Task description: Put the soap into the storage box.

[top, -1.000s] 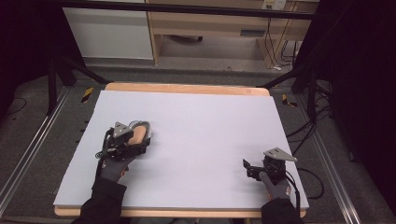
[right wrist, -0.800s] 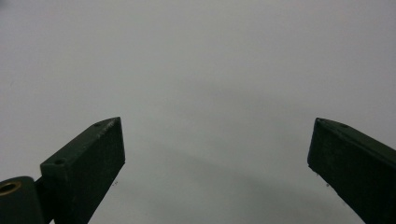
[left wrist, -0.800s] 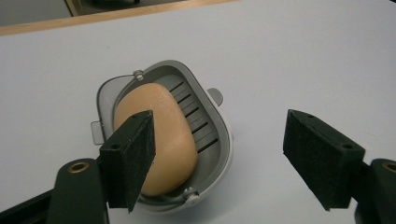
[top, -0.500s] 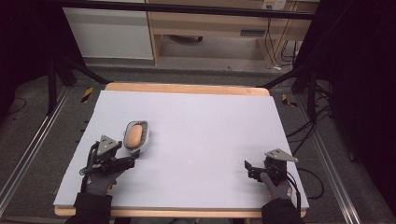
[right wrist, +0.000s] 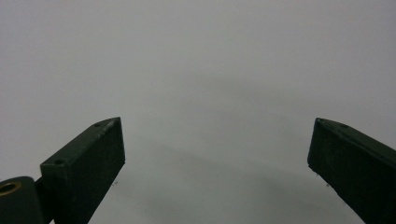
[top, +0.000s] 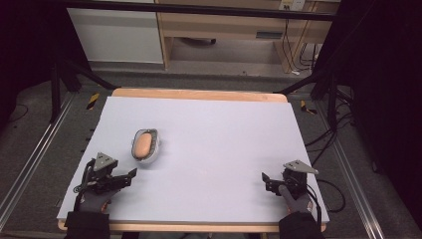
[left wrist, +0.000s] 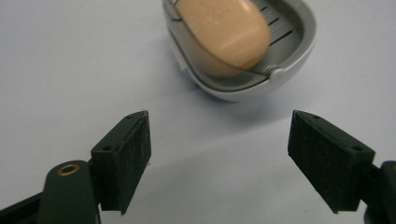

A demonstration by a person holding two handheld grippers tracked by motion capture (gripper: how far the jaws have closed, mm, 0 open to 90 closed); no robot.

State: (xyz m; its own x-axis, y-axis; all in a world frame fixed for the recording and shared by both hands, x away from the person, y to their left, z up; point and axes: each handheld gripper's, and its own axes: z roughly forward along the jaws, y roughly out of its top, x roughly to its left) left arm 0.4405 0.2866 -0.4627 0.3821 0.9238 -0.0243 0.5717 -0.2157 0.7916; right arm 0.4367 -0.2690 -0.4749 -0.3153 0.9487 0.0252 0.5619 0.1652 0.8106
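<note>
Left gripper (top: 130,174) sits low at the near-left corner of the surface (top: 224,129), its jaws spread wide and holding nothing. Just ahead of it, a little toward the middle, lies the soap dish (top: 145,145), a grey-white oval tray with a peach bar of soap (top: 143,143) lying in it; dish and gripper are near but apart. The dish's long axis runs roughly away from the person, nearly in line with the gripper's reach, so any regrasp would likely close across its narrow width. Right gripper (top: 265,180) rests at the near-right corner, likewise spread and empty, well apart from the dish, so the left hand is plainly the nearer one. From the left gripper view, the soap dish (left wrist: 243,51) shows its slotted floor and raised rim just beyond the pads, detail the high view blurs. Bare surface (right wrist: 196,70) lies beyond the right gripper's pads.
</note>
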